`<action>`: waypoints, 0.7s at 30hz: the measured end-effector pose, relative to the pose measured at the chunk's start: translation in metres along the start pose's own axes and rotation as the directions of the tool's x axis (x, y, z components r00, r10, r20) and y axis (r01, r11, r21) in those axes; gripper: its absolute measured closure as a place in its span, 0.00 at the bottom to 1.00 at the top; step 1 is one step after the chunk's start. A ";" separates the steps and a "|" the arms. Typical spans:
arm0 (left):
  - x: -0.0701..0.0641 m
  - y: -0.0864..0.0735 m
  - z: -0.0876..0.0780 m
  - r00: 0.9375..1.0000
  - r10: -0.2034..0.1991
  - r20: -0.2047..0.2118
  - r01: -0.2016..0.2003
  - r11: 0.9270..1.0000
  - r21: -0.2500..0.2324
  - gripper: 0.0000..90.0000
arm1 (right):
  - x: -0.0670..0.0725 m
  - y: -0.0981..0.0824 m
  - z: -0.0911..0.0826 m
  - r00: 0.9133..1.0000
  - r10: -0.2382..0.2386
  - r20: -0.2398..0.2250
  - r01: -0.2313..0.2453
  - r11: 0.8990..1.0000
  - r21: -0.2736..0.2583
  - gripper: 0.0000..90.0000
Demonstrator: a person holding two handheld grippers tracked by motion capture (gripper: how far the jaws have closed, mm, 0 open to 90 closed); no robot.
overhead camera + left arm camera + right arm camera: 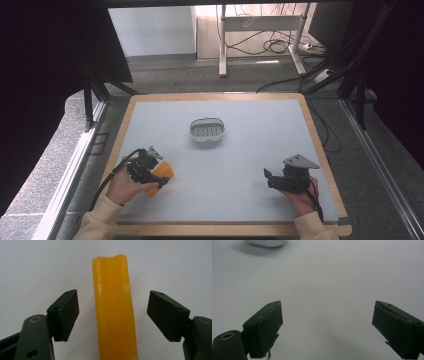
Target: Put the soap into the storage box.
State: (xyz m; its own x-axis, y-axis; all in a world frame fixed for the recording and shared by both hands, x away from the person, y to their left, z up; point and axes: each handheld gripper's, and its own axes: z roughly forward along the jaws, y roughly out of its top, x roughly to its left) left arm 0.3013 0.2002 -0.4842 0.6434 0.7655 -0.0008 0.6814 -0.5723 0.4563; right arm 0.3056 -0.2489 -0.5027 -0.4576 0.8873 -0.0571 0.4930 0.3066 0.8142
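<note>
the left tool (159, 176) sits at the near left of the desk (250, 150), right over an orange bar of soap (114, 310). in the left gripper view the bar lies flat on the grey surface between the two black pads (65, 315), which stand spread wide on either side of it with a clear gap to each; nothing is pinched yet. in the high view the soap (164, 175) shows as an orange block half hidden under that tool, well short of the white soap dish (208, 130) that stands near the middle of the desk.

the right tool (270, 180) rests at the near right, apart from everything, its jaws also spread with only bare desk between them; the dish edge (265, 242) peeks in at the top of the right gripper view.

as a judgement, the bar looks solid and stiff, fairly light, with a waxy, slightly glossy skin that is likely to be slippery. its far end is a little dented, so it can mark under hard pressure. the best hold seems to be across the two long flat sides, near the middle of its length, so the pads meet flat faces squarely and the bar does not pivot or squirt out. a firm but moderate squeeze should do.
</note>
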 end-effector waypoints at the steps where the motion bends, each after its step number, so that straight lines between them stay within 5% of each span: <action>1: 0.001 0.000 0.001 1.000 -0.003 -0.007 0.003 1.000 0.007 0.32 | 0.000 0.000 0.000 1.000 -0.001 -0.002 0.001 1.000 0.001 0.11; 8: 0.003 -0.003 0.011 0.999 -0.035 -0.037 0.036 0.998 0.049 0.47 | -0.001 0.000 0.000 1.000 0.002 -0.010 -0.002 1.000 -0.006 0.11; 12: 0.001 -0.003 0.020 0.999 -0.036 0.016 0.035 0.997 0.068 0.67 | 0.001 0.000 0.000 1.000 -0.014 -0.015 0.014 1.000 -0.016 0.11; 21: 0.001 -0.002 0.018 0.999 -0.037 -0.001 0.037 0.998 0.059 0.69 | 0.000 0.001 -0.001 1.000 -0.014 -0.014 0.014 1.000 -0.015 0.12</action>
State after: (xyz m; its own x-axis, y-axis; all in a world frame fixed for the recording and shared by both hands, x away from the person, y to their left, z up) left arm 0.3067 0.1968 -0.5015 0.6170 0.7868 -0.0166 0.7243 -0.5594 0.4031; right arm 0.3053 -0.2491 -0.5018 -0.4746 0.8781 -0.0609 0.4750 0.3137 0.8222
